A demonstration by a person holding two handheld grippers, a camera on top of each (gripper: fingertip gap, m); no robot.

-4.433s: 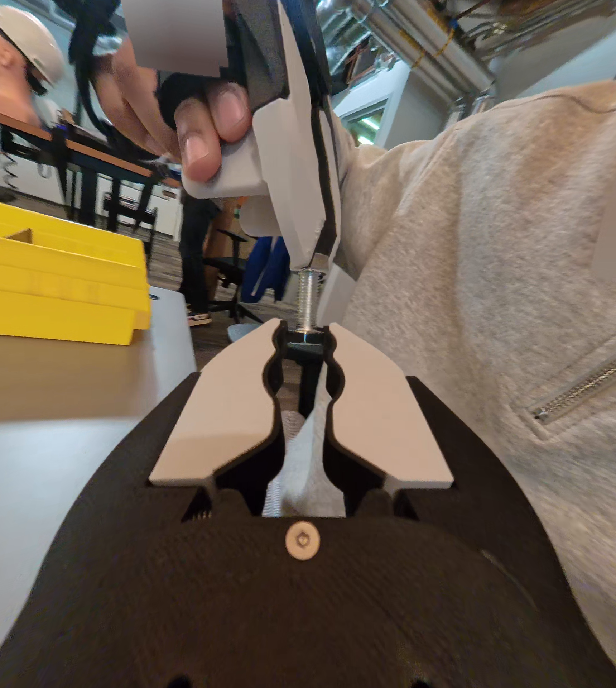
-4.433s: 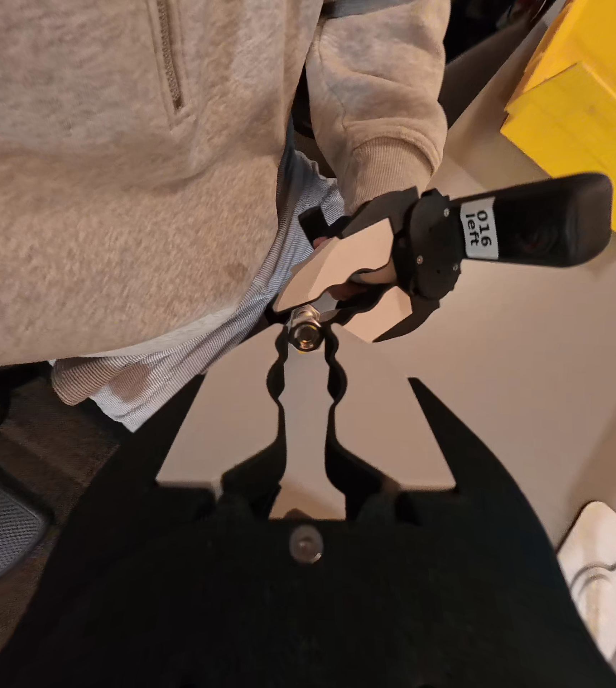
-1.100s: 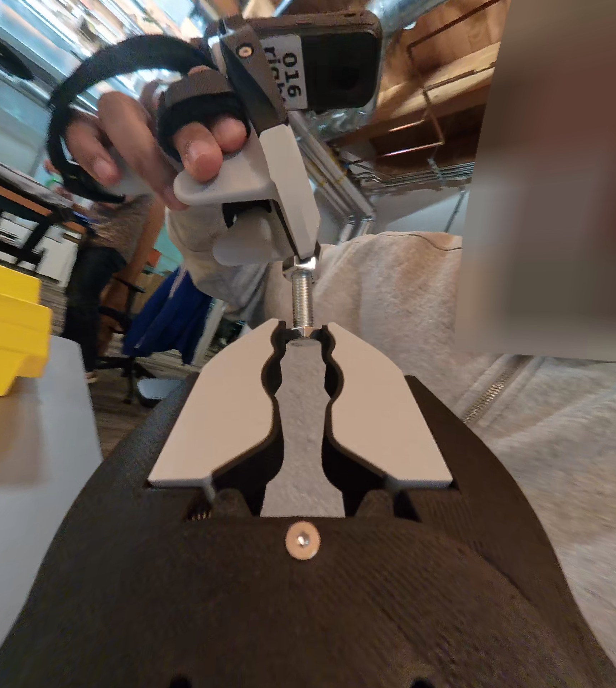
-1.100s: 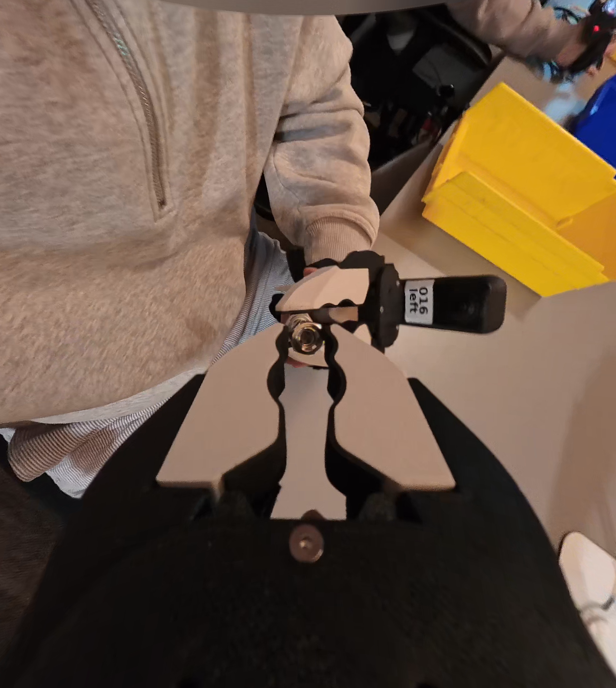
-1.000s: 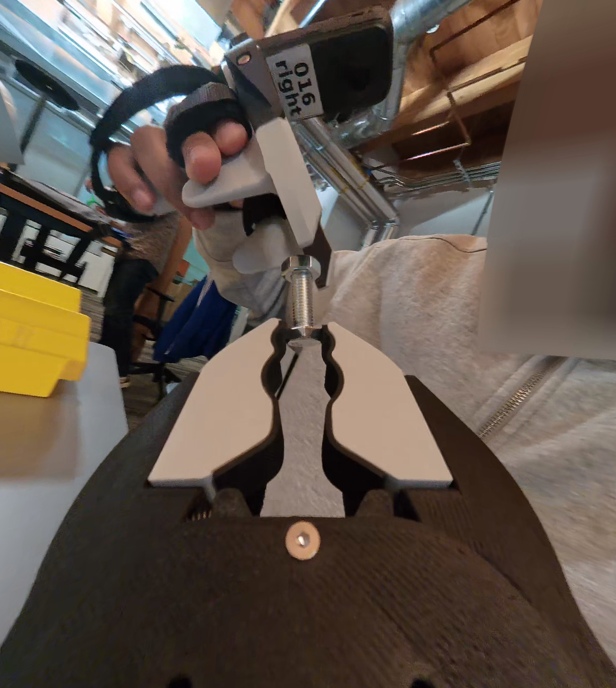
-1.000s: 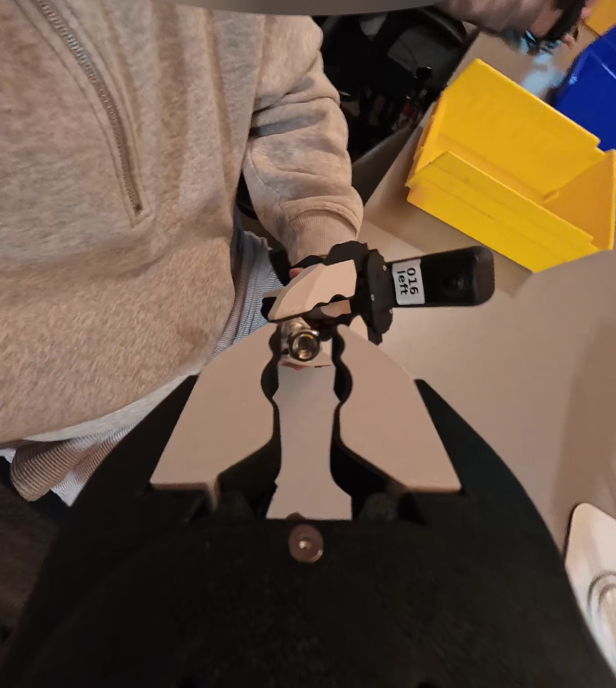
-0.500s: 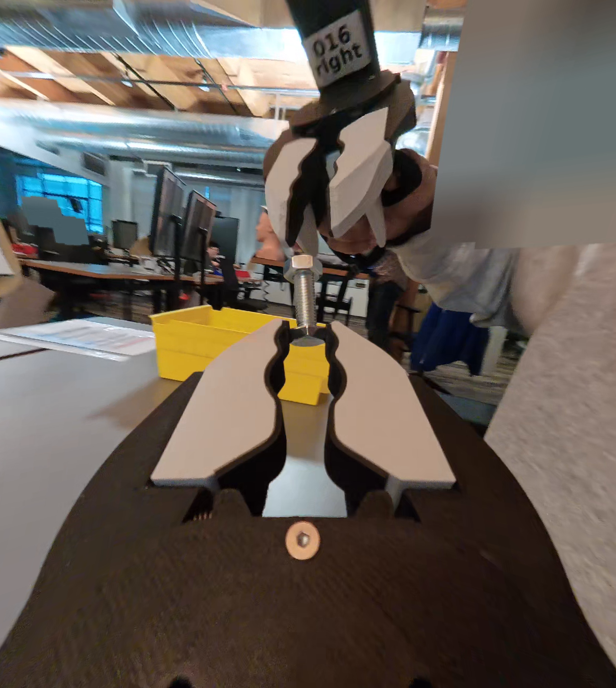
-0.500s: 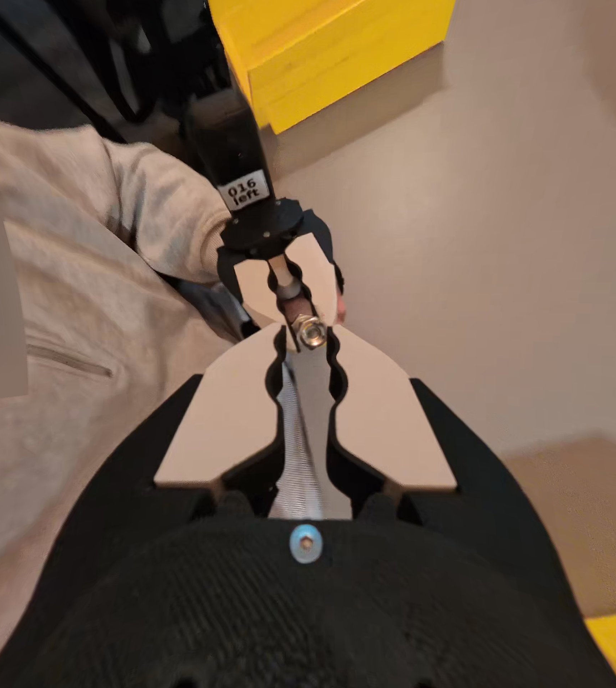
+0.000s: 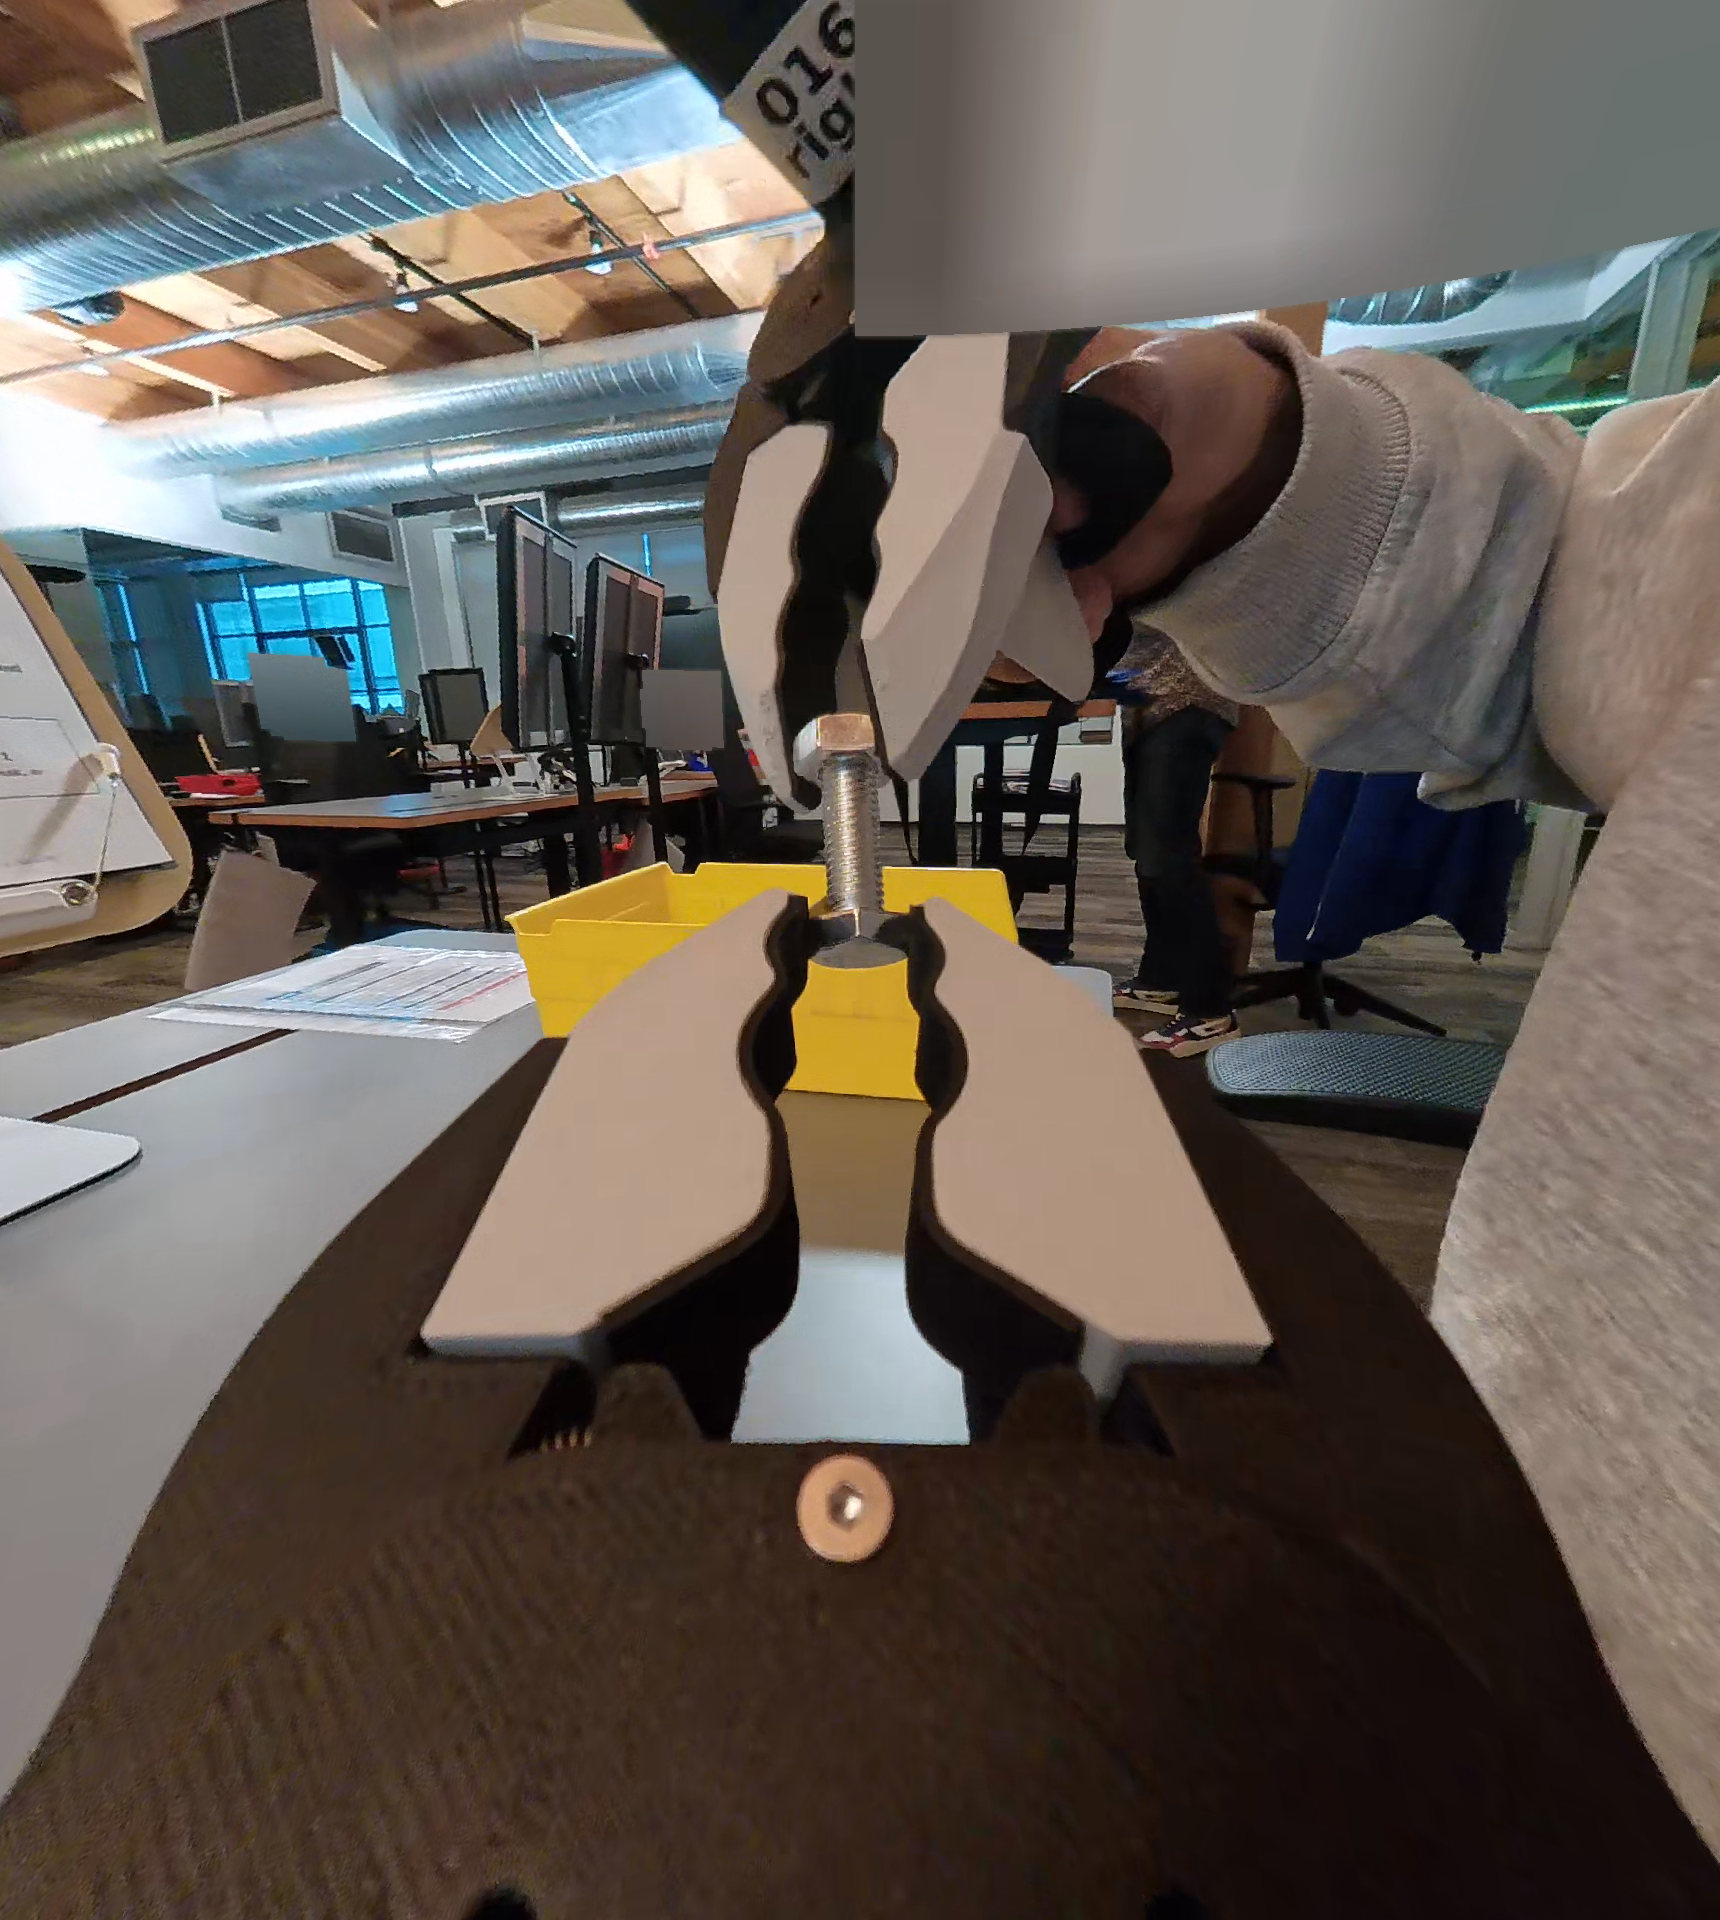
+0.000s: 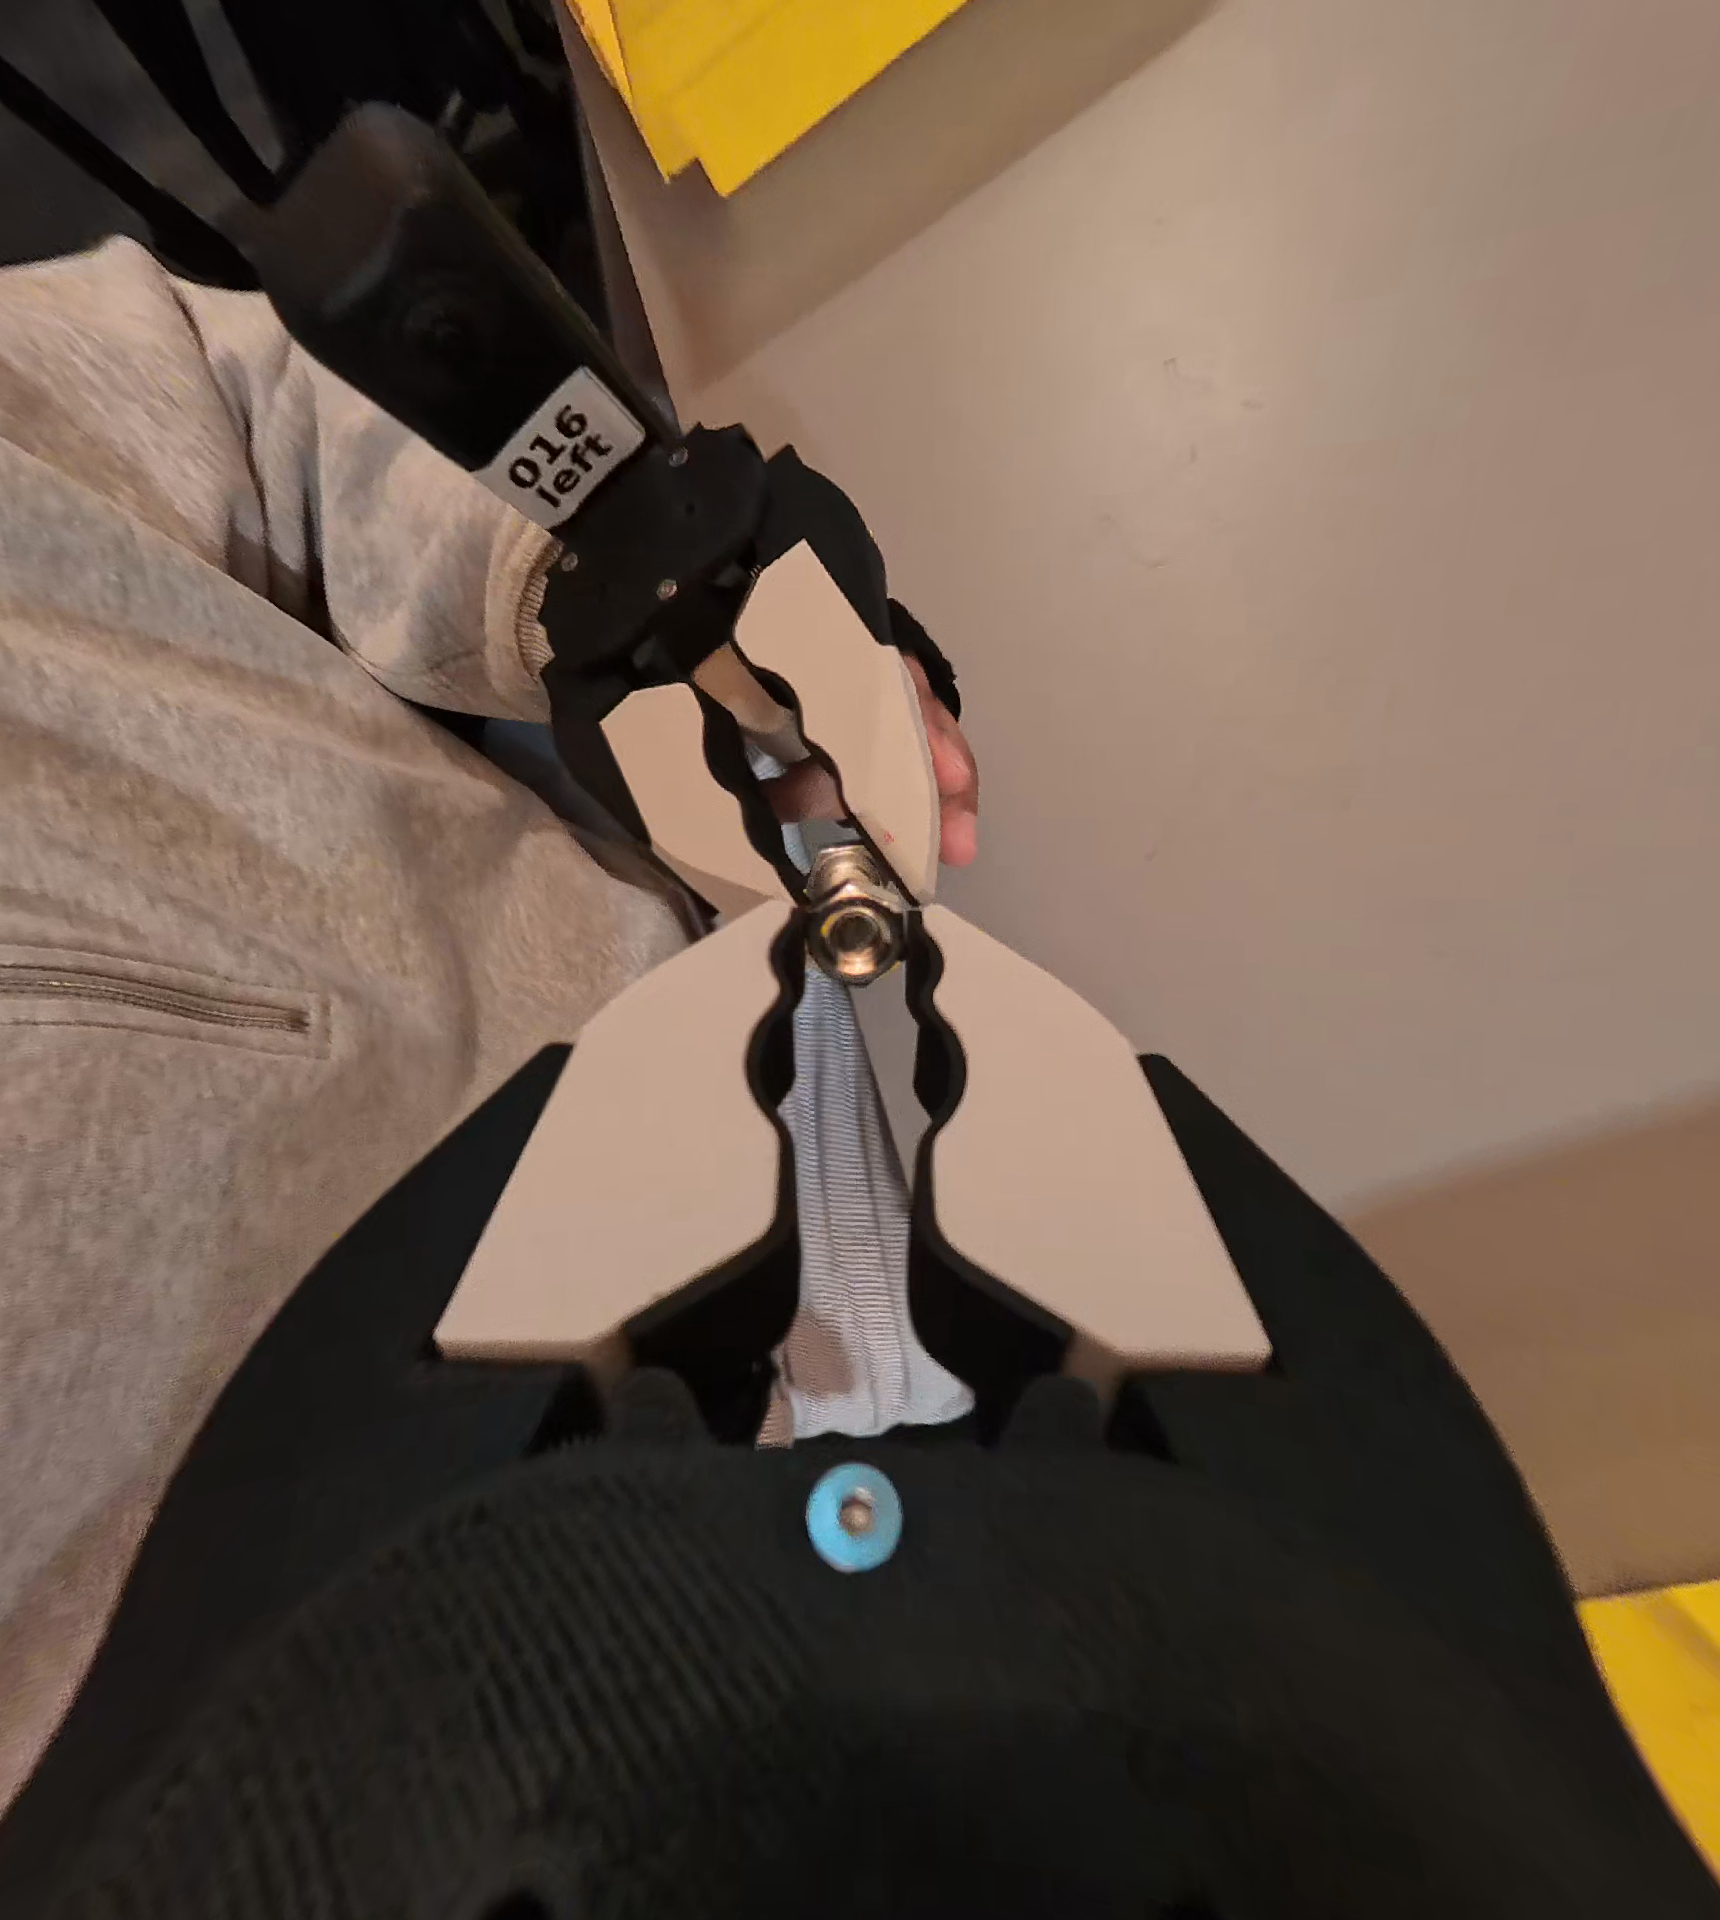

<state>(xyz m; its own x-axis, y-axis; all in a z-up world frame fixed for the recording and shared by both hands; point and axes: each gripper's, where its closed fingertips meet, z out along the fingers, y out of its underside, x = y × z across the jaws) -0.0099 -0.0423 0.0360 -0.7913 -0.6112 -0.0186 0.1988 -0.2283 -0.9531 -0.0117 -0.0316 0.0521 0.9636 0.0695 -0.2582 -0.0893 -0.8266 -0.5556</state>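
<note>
Jaws on my left gripper (image 9: 856,930) are pinching narrowly around a nut (image 9: 854,925) at the low end of a threaded silver bolt (image 9: 850,831). My right gripper (image 9: 835,743) is coming down from above, its jaws closing on the bolt's hex head, so the bolt is standing upright between the two grippers, above the near edge of the grey table (image 9: 160,1195). From the right wrist view I am looking straight down the bolt (image 10: 851,935), with my left gripper (image 10: 851,883) just beyond it. Behind the bolt a yellow bin (image 9: 648,935) is sitting on the table, with printed sheets (image 9: 368,987) lying to its left. My grey sweatshirt sleeve (image 9: 1407,571) is filling the right side.
</note>
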